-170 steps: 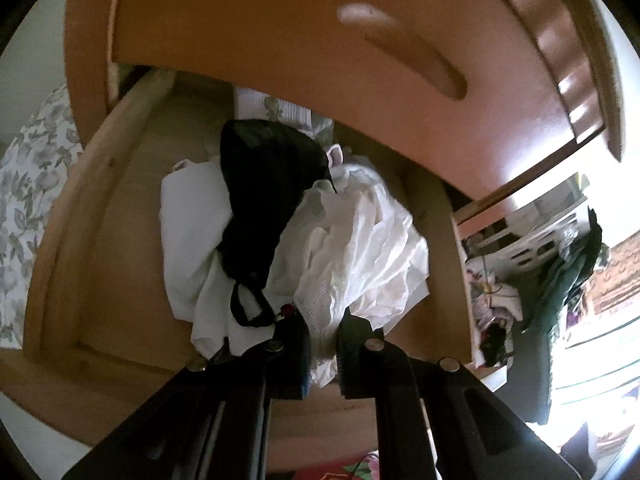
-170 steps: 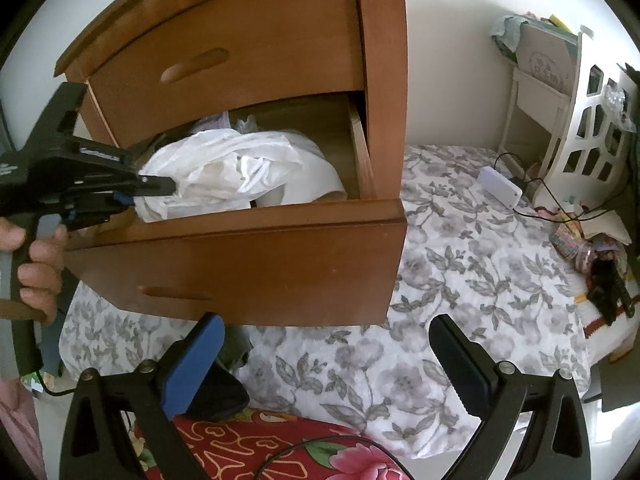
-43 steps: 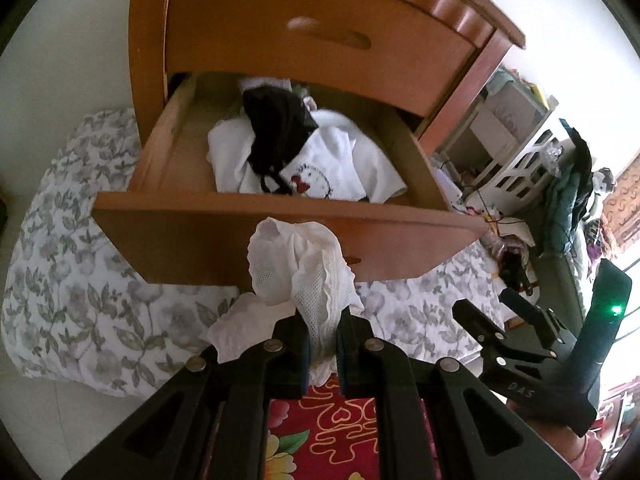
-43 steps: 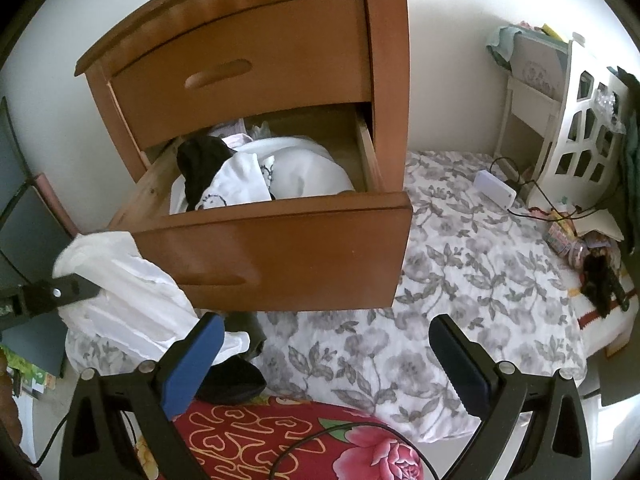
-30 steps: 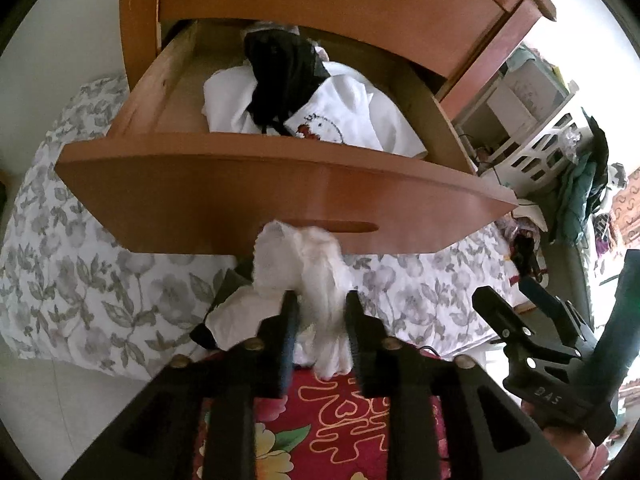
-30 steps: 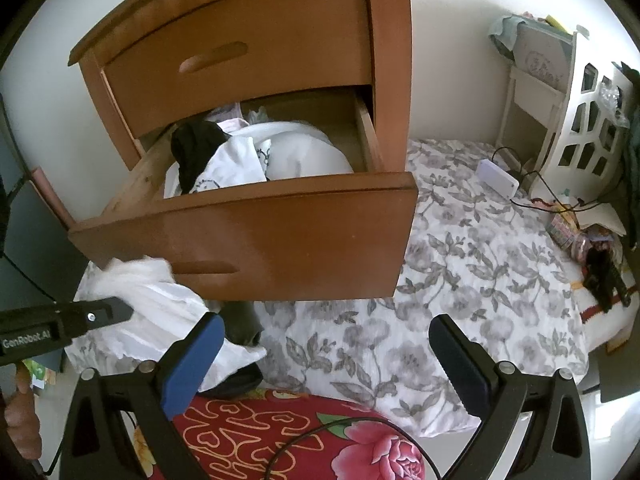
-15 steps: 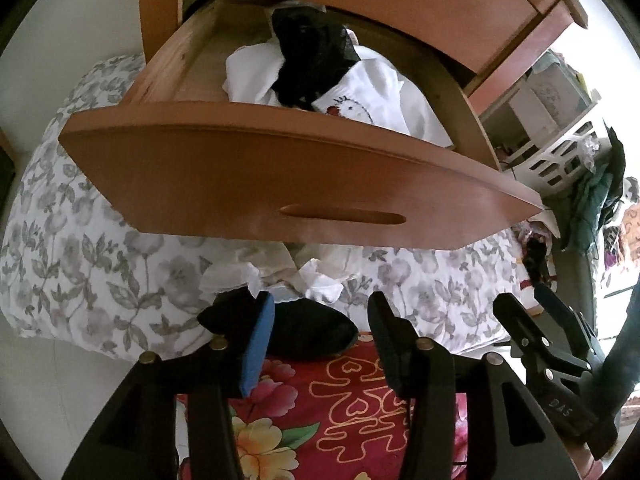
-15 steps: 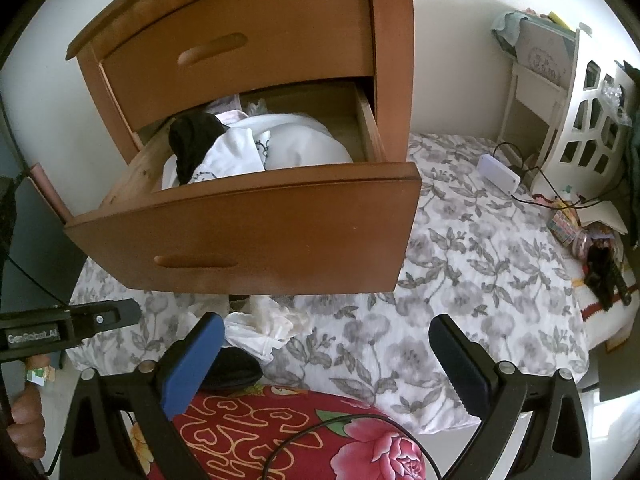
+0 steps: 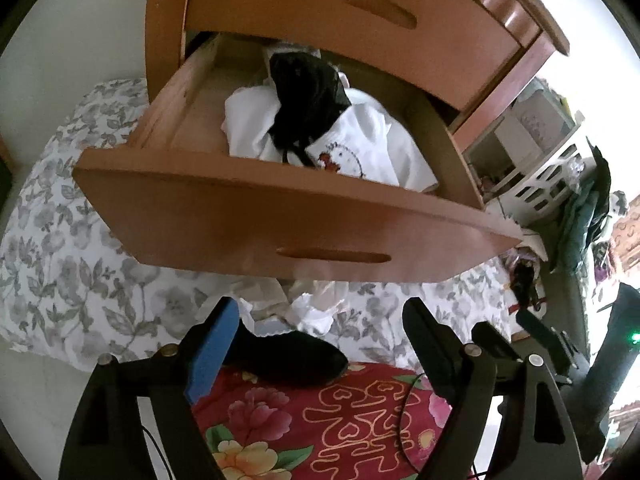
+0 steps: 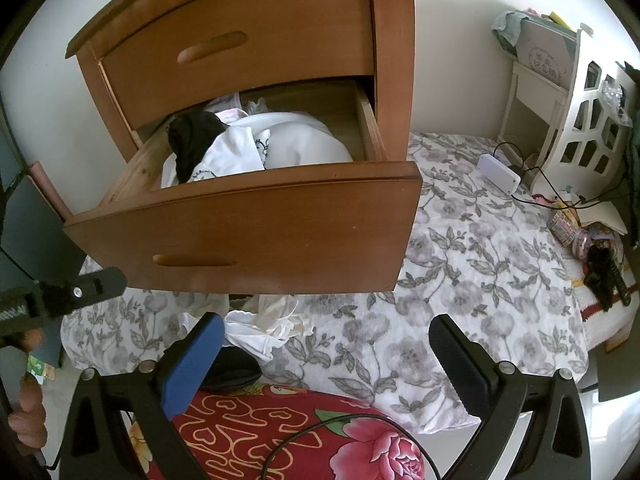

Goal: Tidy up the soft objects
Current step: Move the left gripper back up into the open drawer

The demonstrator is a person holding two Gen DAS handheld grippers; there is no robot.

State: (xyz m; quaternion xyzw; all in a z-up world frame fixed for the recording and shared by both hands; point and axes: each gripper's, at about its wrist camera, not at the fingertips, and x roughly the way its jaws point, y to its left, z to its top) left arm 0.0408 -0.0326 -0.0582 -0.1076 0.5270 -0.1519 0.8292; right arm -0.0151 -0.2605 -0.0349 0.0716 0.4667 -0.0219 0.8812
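Note:
A crumpled white lacy garment point(image 9: 316, 314) point(image 10: 262, 328) lies on the flowered sheet under the open drawer's front, beside a dark cloth point(image 9: 288, 356). My left gripper point(image 9: 320, 306) hovers just above it; its jaws are opening and nothing is between them. The wooden drawer point(image 9: 256, 220) point(image 10: 248, 232) holds a white printed shirt point(image 9: 360, 152) and a black garment point(image 9: 308, 100) point(image 10: 192, 136). My right gripper point(image 10: 325, 322) stands open and holds nothing, over the sheet in front of the drawer.
A red flowered blanket point(image 10: 280, 432) covers the near edge. The grey flowered sheet point(image 10: 480, 260) spreads to the right, with a white box and cables point(image 10: 498, 172) and small clutter at its far edge. A white shelf point(image 10: 592, 120) stands at the right. A hand point(image 10: 28, 416) holds the left tool.
The left gripper carried the white lacy garment from the drawer down in front of it, then opened. The garment dropped onto the sheet. The right gripper has stayed still and open.

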